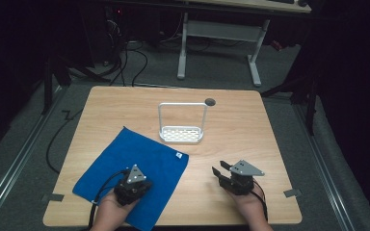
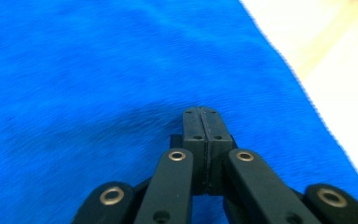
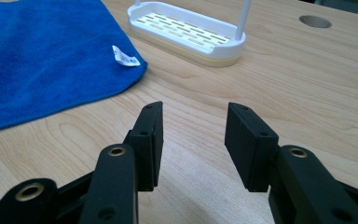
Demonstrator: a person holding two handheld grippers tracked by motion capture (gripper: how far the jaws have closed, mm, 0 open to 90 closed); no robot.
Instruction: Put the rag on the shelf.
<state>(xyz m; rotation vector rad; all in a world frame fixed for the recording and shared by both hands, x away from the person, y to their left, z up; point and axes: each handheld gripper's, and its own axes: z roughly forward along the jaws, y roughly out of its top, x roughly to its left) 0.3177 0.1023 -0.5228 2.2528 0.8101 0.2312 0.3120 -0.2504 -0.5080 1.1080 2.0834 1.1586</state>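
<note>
Black jaws of the left gripper (image 2: 202, 114) are pressing tight together, pad against pad, with their tips down on the blue cloth (image 2: 98, 79); whether a fold of fabric is being pinched between them cannot be told. Seen from the high view, a hand is holding this gripper (image 1: 132, 185) over the near part of the cloth (image 1: 139, 154), which is lying spread flat on the left half of the wooden table (image 1: 250, 130). To the right, the right gripper (image 3: 193, 140) is hovering over bare wood with its jaws standing apart and nothing between them. Beyond it, a small white label (image 3: 123, 57) is sticking out at the cloth's corner. Farther back, a white rack (image 1: 182, 130) with a tall looped handle is standing near the table's middle.
</note>
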